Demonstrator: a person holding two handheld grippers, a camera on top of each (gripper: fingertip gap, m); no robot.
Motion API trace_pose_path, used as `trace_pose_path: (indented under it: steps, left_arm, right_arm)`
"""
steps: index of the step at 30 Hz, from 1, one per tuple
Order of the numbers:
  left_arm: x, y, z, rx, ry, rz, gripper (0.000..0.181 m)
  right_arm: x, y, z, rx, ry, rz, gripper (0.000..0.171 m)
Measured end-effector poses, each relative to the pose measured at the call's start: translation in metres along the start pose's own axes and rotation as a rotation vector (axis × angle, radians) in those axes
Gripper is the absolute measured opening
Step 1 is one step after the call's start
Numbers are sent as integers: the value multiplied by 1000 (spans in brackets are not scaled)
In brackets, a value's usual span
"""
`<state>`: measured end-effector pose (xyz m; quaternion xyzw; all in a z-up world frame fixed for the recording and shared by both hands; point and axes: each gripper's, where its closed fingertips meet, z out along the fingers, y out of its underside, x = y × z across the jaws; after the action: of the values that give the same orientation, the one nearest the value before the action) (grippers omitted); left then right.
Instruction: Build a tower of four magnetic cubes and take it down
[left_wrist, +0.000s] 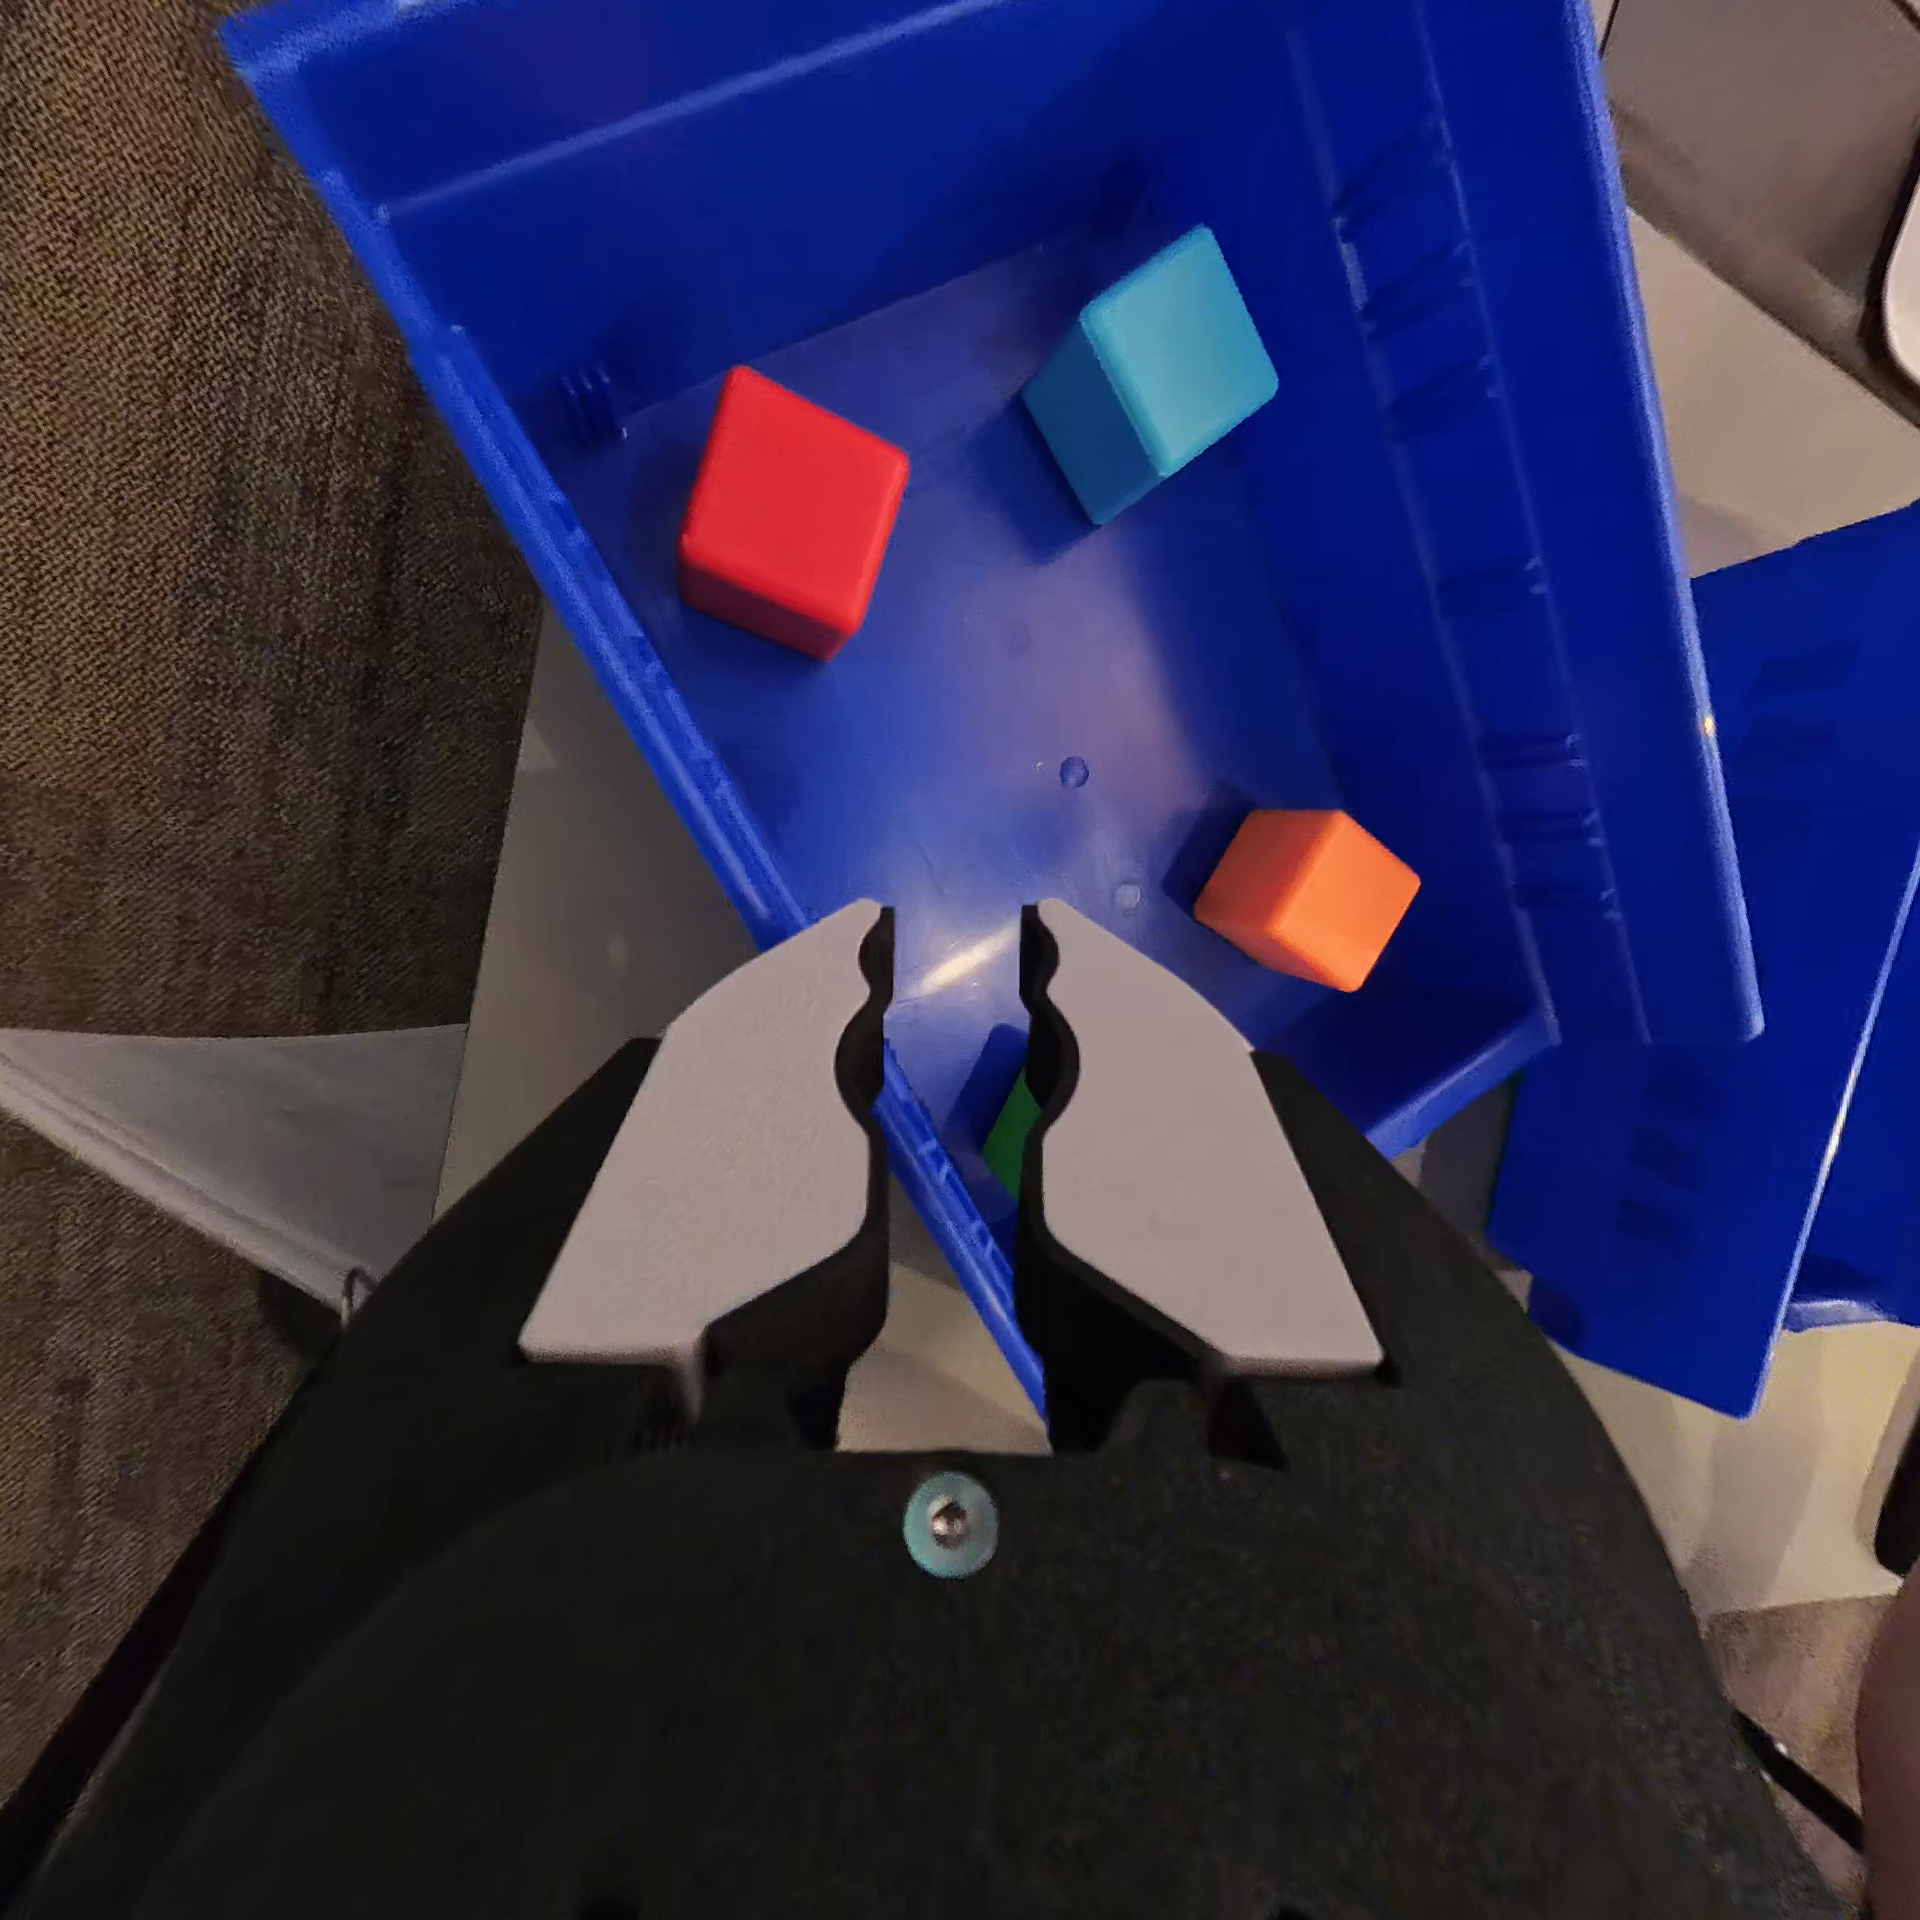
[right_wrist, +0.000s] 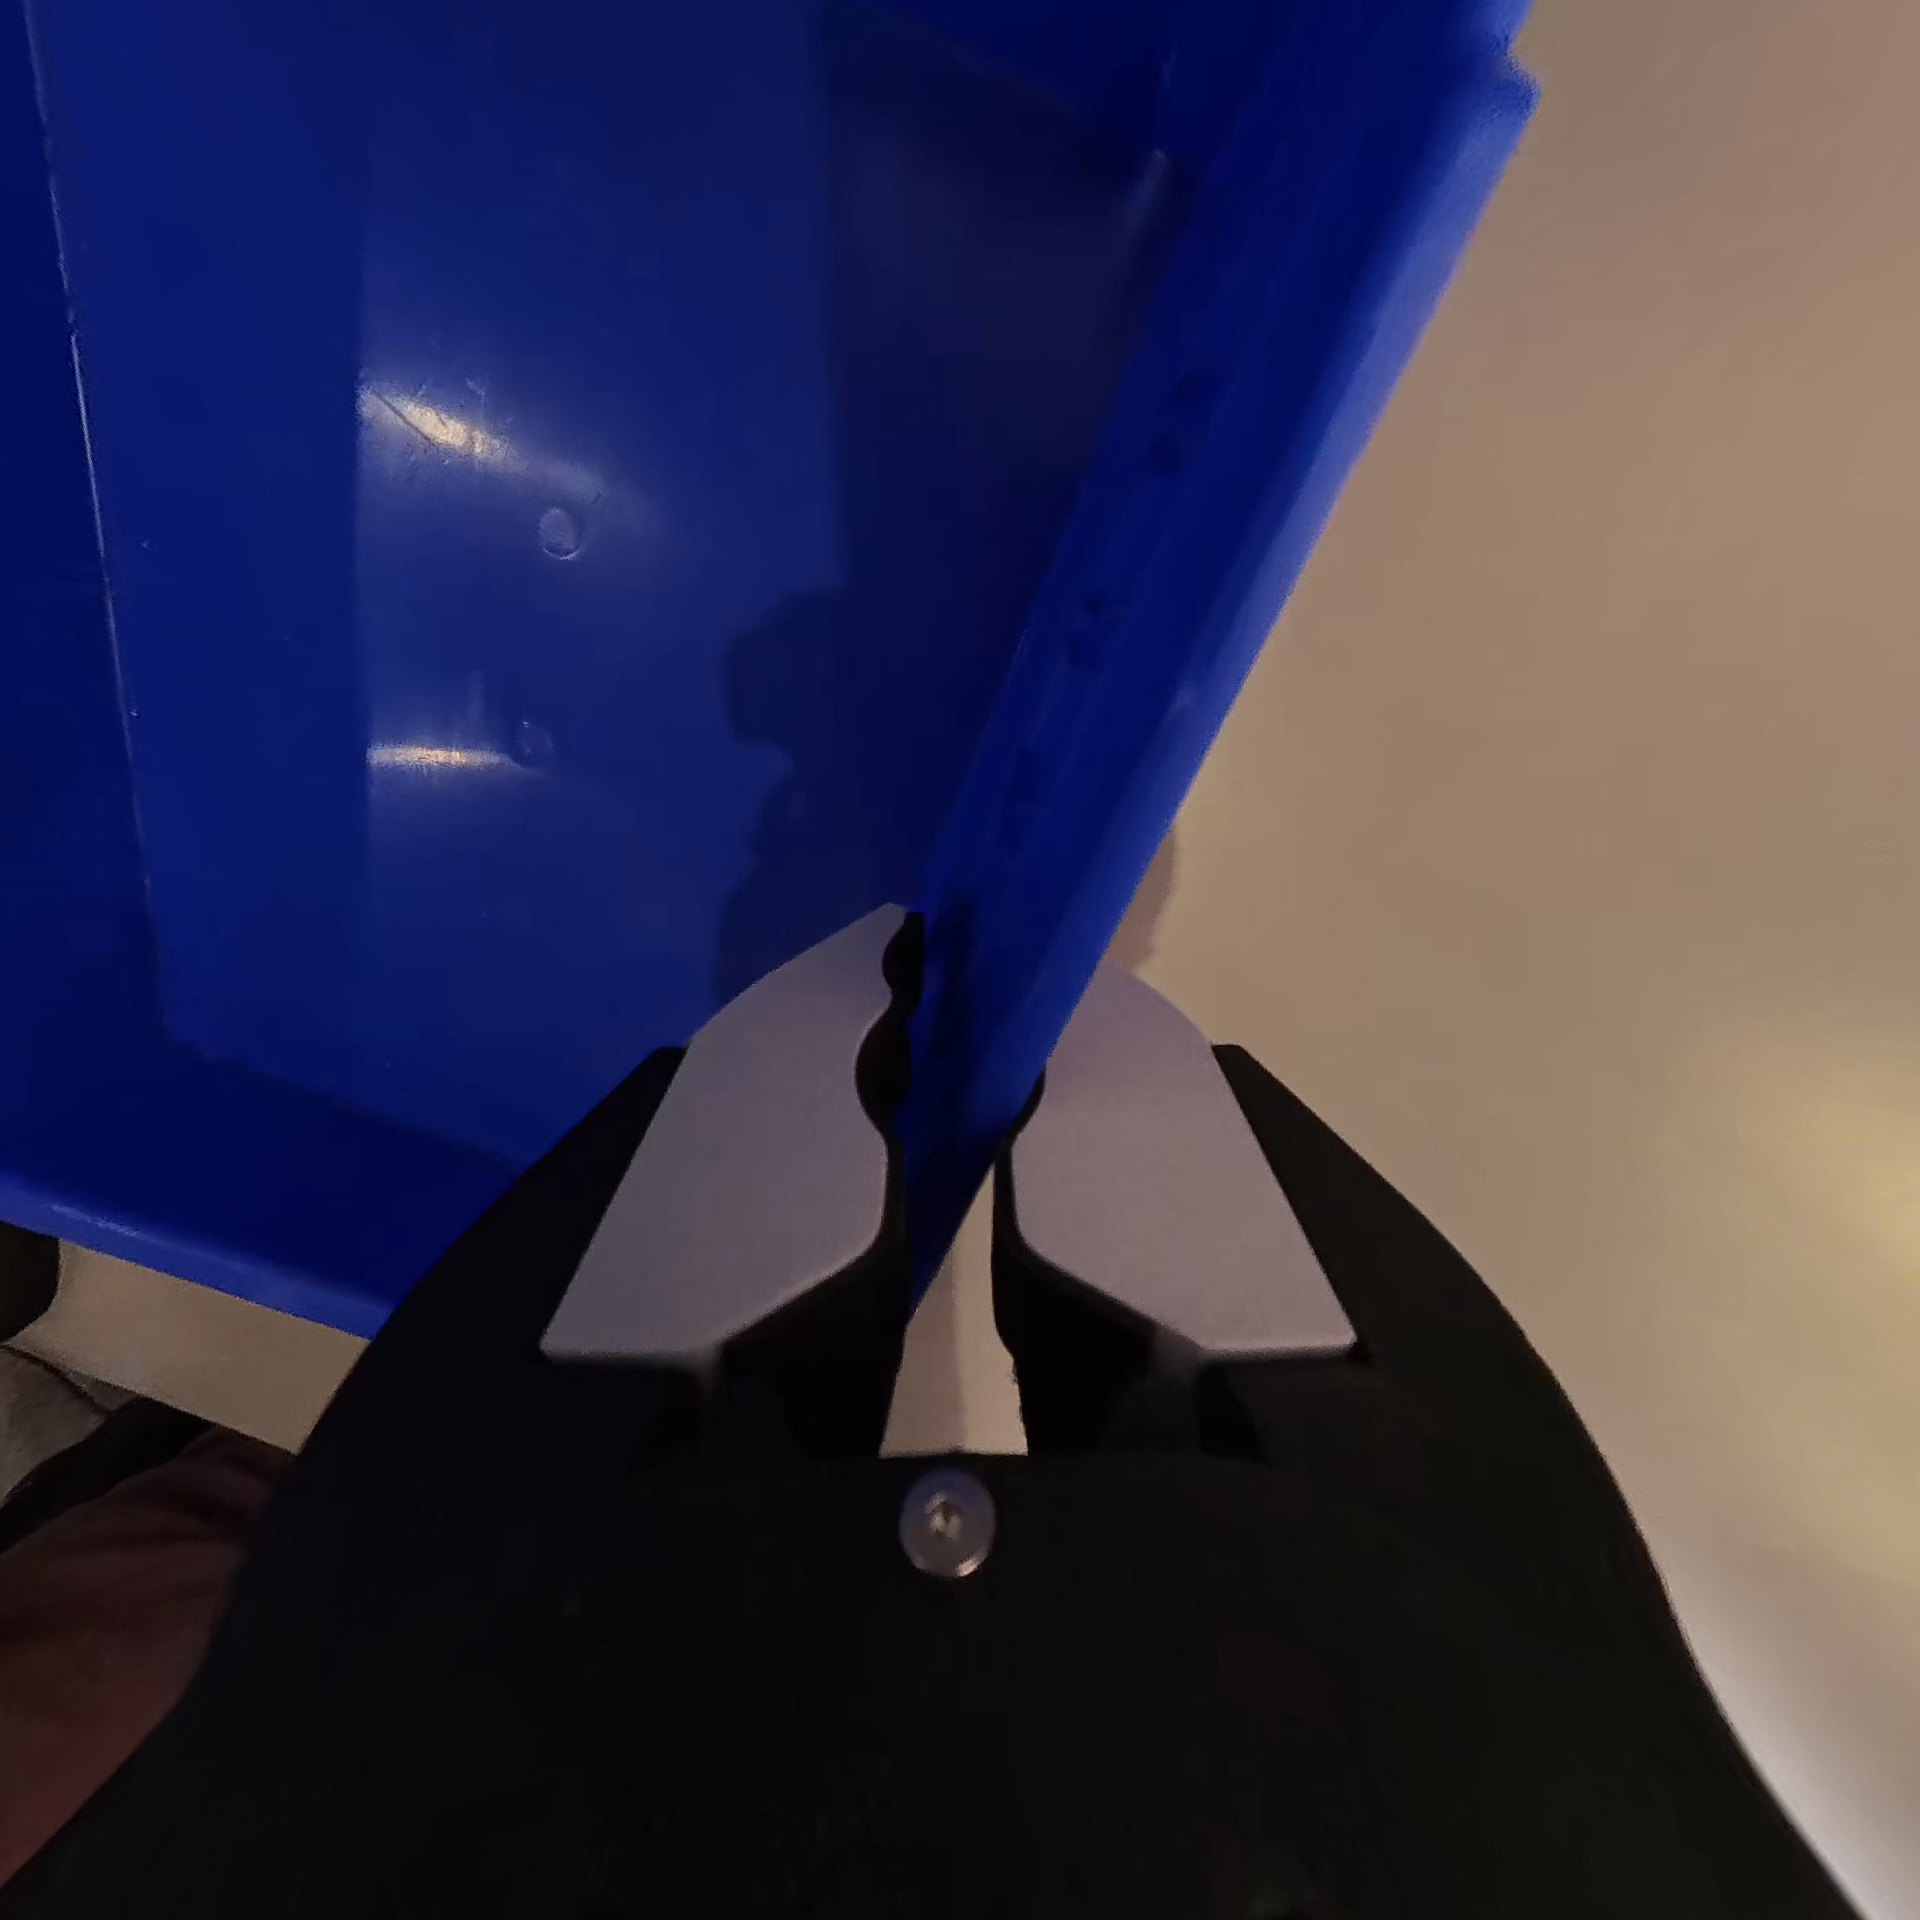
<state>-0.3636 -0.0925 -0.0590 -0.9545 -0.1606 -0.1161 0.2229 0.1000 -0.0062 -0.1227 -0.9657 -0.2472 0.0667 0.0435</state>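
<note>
L tongs (left_wrist: 956, 920) part-open, straddling bin (left_wrist: 1382, 312) wall, nothing clamped. Cubes all ahead inside: red (left_wrist: 790, 509) up-left, teal (left_wrist: 1153, 369) up-right, orange (left_wrist: 1307, 896) nearest, just right; green (left_wrist: 1013, 1127) under tips. R tongs (right_wrist: 971, 935) pinch 2nd bin (right_wrist: 520, 520) wall, no cubes seen. L nearer.

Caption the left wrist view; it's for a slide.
Left gripper over blue bin's wall; red, cyan, orange cubes inside.

The place looks like an office or a plain workroom rather than a home kitchen or shop. A brown speckled carpet (left_wrist: 208, 520) of the hard-wearing commercial kind covers the floor, a smooth pale table (left_wrist: 582, 935) stands on it, and two blue plastic storage bins (left_wrist: 1039, 156) sit on top.
</note>
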Motion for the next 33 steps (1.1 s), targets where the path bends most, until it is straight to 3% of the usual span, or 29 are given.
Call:
trace_pose_path:
  steps: [6, 12, 16, 21, 26, 33]
  left_arm:
    - [-12, -12, -35, 153, -89, -32, 32]
    - [-21, 10, -6, -28, -139, -53, 36]
    - [-31, 24, 21, -194, -250, 16, 19]
    - [-11, 12, 30, -170, -203, 90, 16]
    - [29, -5, 53, -150, -158, 245, 8]
    - [79, -10, 72, -162, -120, 389, 7]
  right_arm:
    - [2, 0, 0, -4, 0, -33, 15]
    - [5, 0, 0, -11, 11, -53, 17]
    - [8, 1, 0, -20, 9, -51, 15]
    - [17, 1, 0, -14, -76, -23, 10]
    - [65, 11, -7, -3, -112, 53, 7]
    - [176, 50, -22, 14, -94, 241, 7]
